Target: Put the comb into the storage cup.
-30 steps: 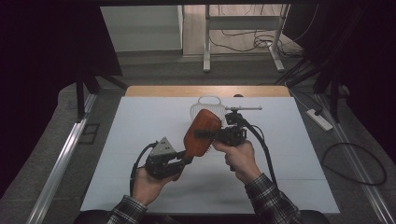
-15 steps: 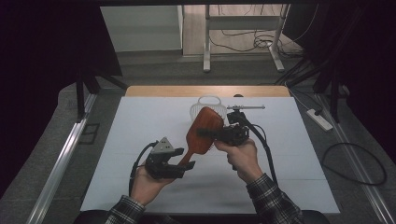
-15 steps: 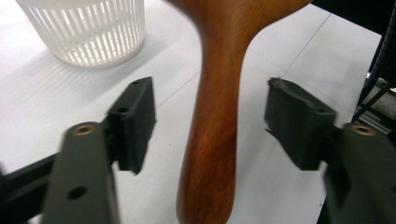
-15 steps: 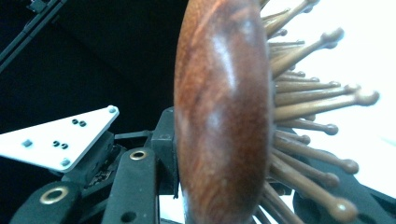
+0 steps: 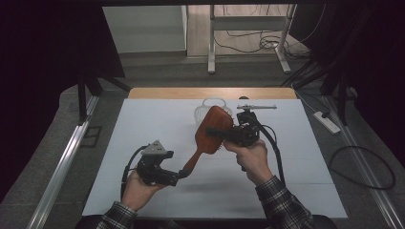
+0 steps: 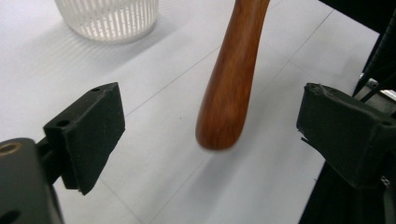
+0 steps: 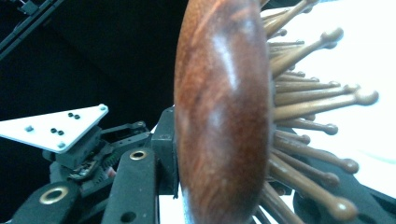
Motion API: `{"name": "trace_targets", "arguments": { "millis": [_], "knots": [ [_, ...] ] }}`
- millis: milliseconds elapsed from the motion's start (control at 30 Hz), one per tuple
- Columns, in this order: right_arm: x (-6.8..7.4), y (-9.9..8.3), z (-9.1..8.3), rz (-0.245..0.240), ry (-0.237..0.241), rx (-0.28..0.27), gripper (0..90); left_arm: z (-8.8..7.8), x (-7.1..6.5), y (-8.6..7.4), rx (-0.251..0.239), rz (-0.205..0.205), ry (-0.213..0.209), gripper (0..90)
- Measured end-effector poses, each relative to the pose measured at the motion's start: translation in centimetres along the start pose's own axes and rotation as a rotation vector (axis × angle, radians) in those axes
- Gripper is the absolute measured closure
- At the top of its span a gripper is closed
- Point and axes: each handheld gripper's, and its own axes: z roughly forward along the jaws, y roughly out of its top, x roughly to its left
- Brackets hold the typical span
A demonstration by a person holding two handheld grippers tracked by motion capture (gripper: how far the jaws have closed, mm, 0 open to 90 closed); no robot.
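Two grippers, one wooden hairbrush. Left gripper has just been opening; its jaws now stand wide apart, the handle end loose between them, untouched. Right gripper alone grasps the brush head above the bench. Handover looks complete.

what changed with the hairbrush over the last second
The left hand-held gripper has just opened its jaws and let go of the hairbrush handle, which now hangs free between its pads. The right hand-held gripper stays clamped on the brush head, and the clear ribbed cup has not moved.
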Motion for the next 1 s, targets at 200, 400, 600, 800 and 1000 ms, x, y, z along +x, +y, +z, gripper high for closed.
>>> {"name": "trace_targets", "arguments": {
  "millis": [200,400,600,800,1000],
  "knots": [
    [-0.2,0.2,-0.2,-0.006,-0.014,-0.009,56.6,-1.4,0.6,-0.8,-0.005,-0.006,-0.001,3.4],
    [-0.5,0.6,-0.4,-0.017,-0.03,-0.026,56.5,-2.8,0.9,-2.0,-0.003,-0.003,0.031,0.7],
    [-0.9,1.1,-0.7,-0.023,-0.052,-0.05,56.5,-3.9,0.8,-3.7,0.003,0.022,0.075,0.0],
    [-1.2,1.7,-0.9,-0.018,-0.068,-0.069,56.5,-4.8,0.7,-5.5,0.018,0.045,0.123,0.0],
    [-1.7,2.5,-1.2,-0.01,-0.083,-0.099,56.4,-6.1,0.7,-6.6,-0.002,0.046,0.158,0.0]
  ]
}}
